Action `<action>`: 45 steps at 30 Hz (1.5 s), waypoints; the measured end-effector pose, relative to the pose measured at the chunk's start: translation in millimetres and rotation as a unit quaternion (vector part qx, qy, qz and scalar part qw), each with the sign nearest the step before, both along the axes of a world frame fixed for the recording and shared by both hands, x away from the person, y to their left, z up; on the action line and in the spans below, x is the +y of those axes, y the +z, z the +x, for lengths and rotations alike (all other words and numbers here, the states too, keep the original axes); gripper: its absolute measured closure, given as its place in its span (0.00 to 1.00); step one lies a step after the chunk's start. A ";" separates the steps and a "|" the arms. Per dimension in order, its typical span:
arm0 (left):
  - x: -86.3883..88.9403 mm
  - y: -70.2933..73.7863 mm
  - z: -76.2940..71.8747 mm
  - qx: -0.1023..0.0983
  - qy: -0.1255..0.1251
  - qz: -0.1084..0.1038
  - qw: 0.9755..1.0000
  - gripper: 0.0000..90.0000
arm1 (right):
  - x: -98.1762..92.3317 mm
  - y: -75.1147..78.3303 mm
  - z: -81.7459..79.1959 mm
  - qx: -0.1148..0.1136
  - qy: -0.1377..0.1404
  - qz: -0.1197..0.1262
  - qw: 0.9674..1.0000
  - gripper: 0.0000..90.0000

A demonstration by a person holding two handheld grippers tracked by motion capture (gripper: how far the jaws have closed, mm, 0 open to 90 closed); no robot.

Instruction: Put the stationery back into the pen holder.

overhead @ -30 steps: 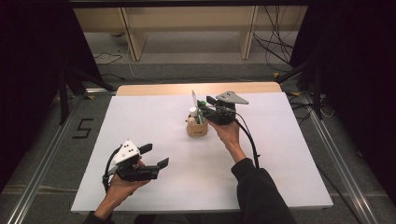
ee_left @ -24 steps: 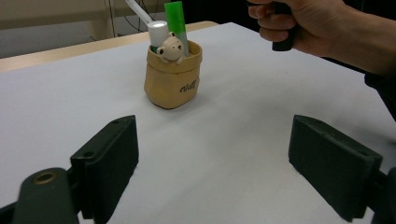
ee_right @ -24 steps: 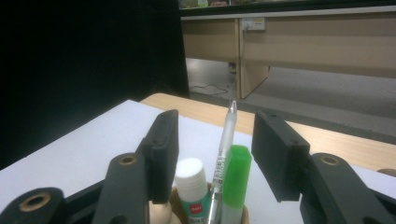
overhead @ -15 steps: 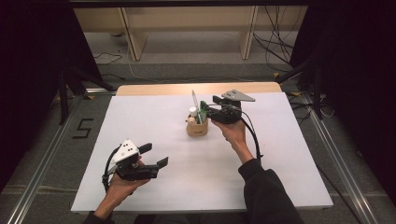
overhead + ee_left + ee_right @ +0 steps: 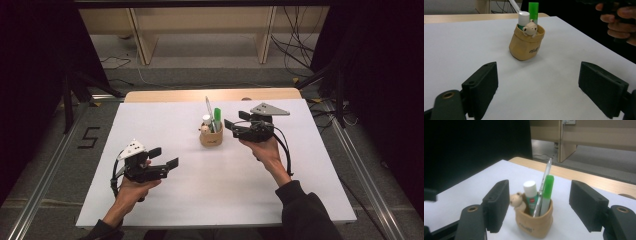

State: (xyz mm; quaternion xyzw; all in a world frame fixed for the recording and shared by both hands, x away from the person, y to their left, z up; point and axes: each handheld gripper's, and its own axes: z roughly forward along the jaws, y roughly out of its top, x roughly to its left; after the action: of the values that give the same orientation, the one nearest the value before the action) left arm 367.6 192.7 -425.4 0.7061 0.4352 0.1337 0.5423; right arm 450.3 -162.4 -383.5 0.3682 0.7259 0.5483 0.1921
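**Right gripper releasing beside a filled pen pot**

A tan pen pot (image 5: 211,136) stands upright on the white table (image 5: 300,200), holding a green marker (image 5: 547,192), a white-capped tube (image 5: 530,193) and a clear pen (image 5: 545,176). The right gripper (image 5: 541,205) sits just beside it; its jaws have just been opening and now stand wide, gripping nothing, with the pot beyond and between them. The left gripper (image 5: 544,92) hovers well apart, jaws wide and empty. To finish cleanly, the right gripper should probably draw straight back, clear of the marker, so the pot stays upright.
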 end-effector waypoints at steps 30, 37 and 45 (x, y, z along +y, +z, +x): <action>-34.0 29.6 117.9 0.059 0.035 -0.016 0.998 0.18 | -56.5 -36.8 -93.0 0.029 0.019 -0.024 0.999 0.29; -43.3 33.7 142.4 0.071 0.042 -0.024 0.996 0.18 | -63.5 -42.3 -105.3 0.037 0.021 -0.020 0.999 0.29; -59.9 34.6 167.7 0.087 0.049 -0.014 0.995 0.19 | -67.6 -46.1 -113.7 0.039 0.024 -0.024 0.999 0.29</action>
State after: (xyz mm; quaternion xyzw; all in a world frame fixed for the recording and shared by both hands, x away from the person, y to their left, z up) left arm 535.3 132.8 -390.8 0.6850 0.5166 0.0920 0.5054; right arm 336.6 -230.0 -429.6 0.3674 0.7541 0.5206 0.1589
